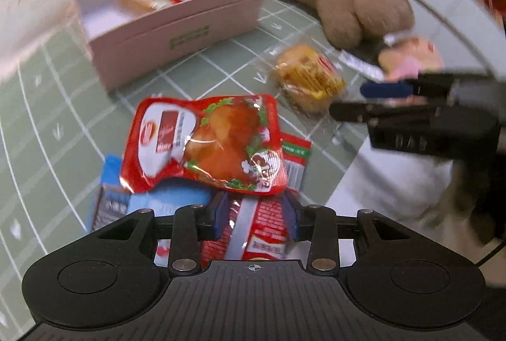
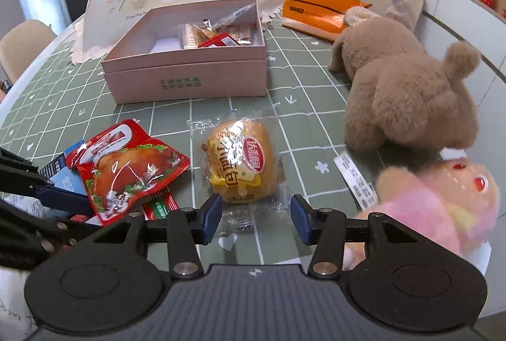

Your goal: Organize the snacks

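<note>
Left gripper (image 1: 256, 214) is hovering over a red snack packet (image 1: 259, 230), fingers spread either side of it, contact unclear. Right gripper (image 2: 255, 219) is standing open, nothing pinched, just in front of a wrapped yellow bun (image 2: 242, 165) lying on the green grid tablecloth (image 2: 300, 82). Red roast-chicken pouch (image 2: 126, 165) is lying left of the bun. Pink box (image 2: 186, 77) behind is holding several snacks. Brown plush toy (image 2: 408, 94) is sitting to the right

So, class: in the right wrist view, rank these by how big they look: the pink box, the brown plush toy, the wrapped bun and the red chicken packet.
1. Brown plush toy, though the pink box lies farther away, so unsure.
2. Pink box.
3. Red chicken packet and wrapped bun: too alike to rank.
</note>
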